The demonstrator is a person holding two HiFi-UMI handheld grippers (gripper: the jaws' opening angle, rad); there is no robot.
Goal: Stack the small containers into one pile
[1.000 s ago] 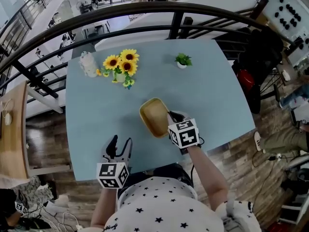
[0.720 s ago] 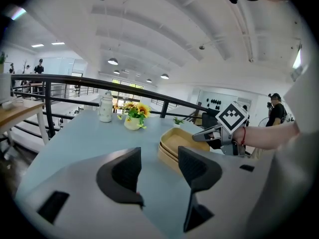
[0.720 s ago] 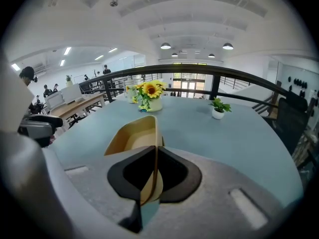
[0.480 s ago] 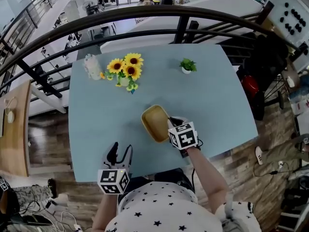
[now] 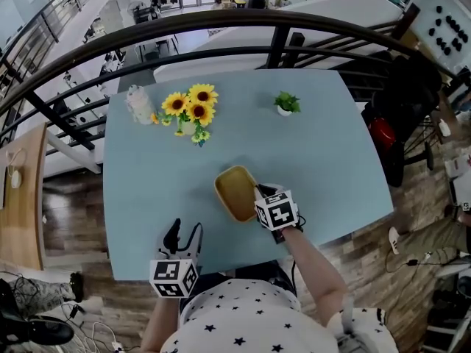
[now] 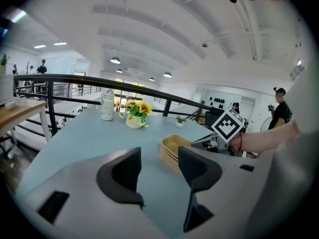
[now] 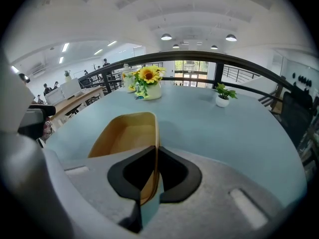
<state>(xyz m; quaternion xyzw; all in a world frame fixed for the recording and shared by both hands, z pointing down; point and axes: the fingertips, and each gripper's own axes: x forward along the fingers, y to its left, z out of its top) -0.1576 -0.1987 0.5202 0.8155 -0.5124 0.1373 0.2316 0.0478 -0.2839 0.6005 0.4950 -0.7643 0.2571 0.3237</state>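
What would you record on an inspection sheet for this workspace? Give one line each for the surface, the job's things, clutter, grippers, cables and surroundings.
Surface: light blue table, bare apart from the items below.
Job's things: stack of tan containers near the table's front edge.
Clutter: sunflower pot, white jar and small potted plant, all at the far side.
Grippers: left gripper open and empty; right gripper shut on the rim of the top container.
Cables: loose cable on the floor, right of the table.
Surroundings: black railing behind the table; wooden floor.
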